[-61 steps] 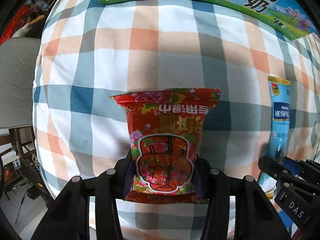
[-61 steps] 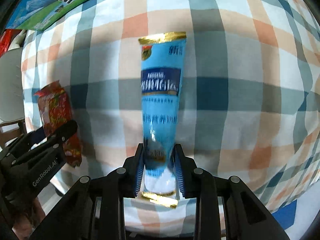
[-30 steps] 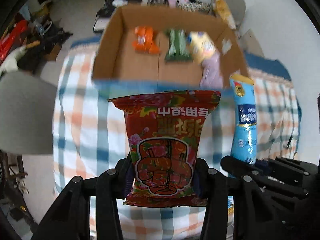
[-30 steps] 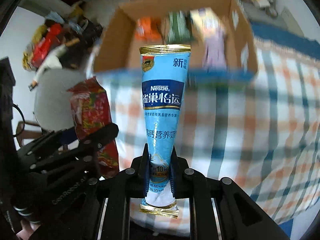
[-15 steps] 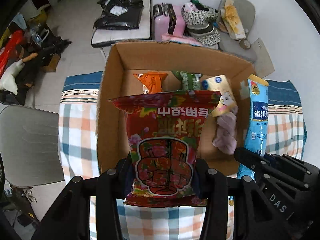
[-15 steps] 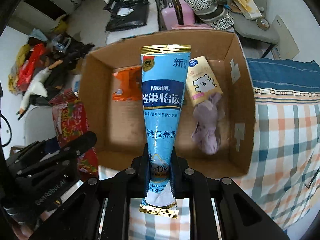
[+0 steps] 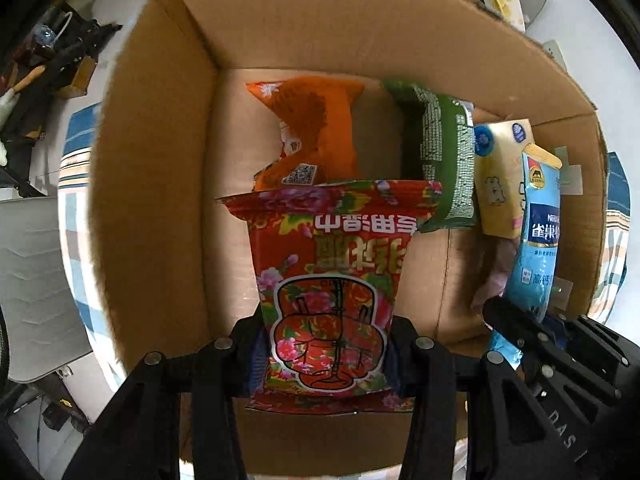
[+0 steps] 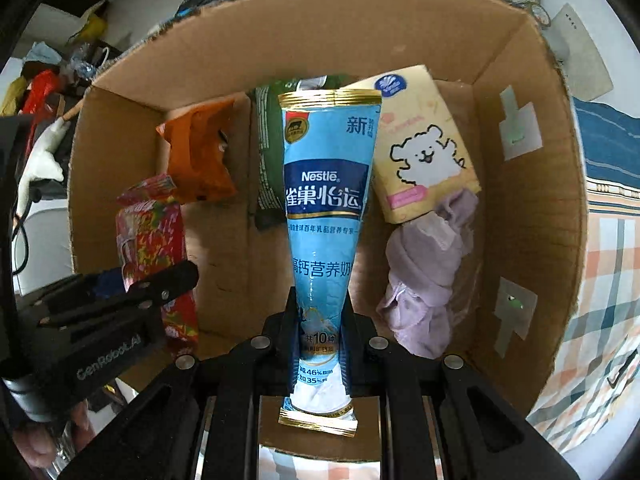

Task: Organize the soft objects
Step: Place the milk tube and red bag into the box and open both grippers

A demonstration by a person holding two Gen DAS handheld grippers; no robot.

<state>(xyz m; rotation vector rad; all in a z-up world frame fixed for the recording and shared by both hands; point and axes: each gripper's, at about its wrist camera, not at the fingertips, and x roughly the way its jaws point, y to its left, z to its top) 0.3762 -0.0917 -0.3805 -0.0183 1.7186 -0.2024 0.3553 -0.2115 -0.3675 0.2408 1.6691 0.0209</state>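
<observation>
cardboard box (image 7: 160, 160), bare left floor, both tongs loaded

Blue pouch (image 8: 326, 208): "Nestle", "46%", "35%", "10". Left gripper (image 8: 120, 316) body: "GenRobot.AI". Right gripper (image 7: 560, 364) body: "DAS". Red packet (image 7: 332, 280): Chinese print, upside down.

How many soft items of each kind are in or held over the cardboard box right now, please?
Snack or food packets: 4 (red floral packet, blue Nestle pouch, orange packet, green packet)
Yellow tissue pack: 1
Lilac cloth bundle: 1
Total: 6
</observation>
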